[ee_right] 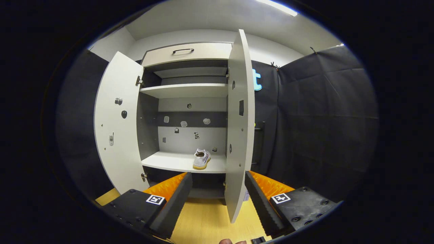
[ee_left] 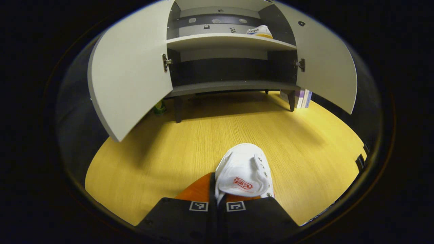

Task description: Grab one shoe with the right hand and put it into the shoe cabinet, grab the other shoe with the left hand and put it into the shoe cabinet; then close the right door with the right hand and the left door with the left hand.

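Yellow wood worktop [ee_left: 190,142] runs up to the shoe cabinet [ee_left: 230,44], whose two doors stand wide open. One shoe [ee_right: 201,158] already sits on the middle shelf [ee_right: 176,162], toward its right end. Your left gripper [ee_left: 217,203] has its jaws clenched on the heel of the second shoe [ee_left: 244,169], toe pointing at the cabinet and well short of it. Your right gripper [ee_right: 217,196] is released, its jaws straddling the edge of the right door [ee_right: 239,135] without touching it. Carry the held shoe level, clear the left door [ee_left: 132,78], and set it on the shelf beside its mate before letting go. Keep the right gripper off its door until then.
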Available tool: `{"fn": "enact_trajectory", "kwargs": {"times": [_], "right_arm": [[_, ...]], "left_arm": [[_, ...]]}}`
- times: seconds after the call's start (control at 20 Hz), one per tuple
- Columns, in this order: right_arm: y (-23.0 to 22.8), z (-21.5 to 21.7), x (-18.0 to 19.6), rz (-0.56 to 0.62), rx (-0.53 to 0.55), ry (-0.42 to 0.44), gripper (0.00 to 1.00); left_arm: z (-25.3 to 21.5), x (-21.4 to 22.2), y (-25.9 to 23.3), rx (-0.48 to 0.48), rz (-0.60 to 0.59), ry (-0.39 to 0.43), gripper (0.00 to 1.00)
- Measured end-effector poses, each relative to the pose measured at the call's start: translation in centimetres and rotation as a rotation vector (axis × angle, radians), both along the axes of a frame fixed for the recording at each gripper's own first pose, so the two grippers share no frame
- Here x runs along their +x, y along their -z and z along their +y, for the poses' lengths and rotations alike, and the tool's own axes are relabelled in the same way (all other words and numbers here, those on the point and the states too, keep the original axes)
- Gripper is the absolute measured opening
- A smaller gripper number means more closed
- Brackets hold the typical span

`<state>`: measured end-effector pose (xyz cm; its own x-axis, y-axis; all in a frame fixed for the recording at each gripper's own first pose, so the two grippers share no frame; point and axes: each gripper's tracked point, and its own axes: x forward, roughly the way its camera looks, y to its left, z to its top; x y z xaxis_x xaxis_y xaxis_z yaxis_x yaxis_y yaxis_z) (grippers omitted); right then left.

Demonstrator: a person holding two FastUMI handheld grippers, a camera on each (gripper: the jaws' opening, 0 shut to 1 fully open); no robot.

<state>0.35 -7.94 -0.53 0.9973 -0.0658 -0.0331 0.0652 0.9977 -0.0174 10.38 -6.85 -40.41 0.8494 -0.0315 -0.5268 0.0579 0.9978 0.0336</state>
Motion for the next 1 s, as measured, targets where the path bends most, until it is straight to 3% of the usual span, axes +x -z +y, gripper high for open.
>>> {"fn": "enact_trajectory", "kwargs": {"times": [0.25, 0.5, 0.65, 1.0], "right_arm": [[-0.7, -1.8, -0.2, -0.029, 0.018, 0.002, 0.98], [-0.7, -4.7, -0.9, -0.039, 0.040, 0.024, 0.98], [-0.6, -7.0, -1.4, -0.039, 0.053, 0.046, 0.98], [-0.8, -13.9, -3.4, -0.059, 0.077, 0.130, 0.98]], "left_arm": [[0.7, 0.1, -9.5, -0.039, -0.026, -0.071, 0.05], [0.1, 3.7, -20.3, -0.087, -0.076, -0.102, 0.05], [-0.5, 7.1, -26.8, -0.140, -0.126, -0.124, 0.05], [-0.2, 18.2, -37.8, -0.125, -0.230, -0.187, 0.05]]}}
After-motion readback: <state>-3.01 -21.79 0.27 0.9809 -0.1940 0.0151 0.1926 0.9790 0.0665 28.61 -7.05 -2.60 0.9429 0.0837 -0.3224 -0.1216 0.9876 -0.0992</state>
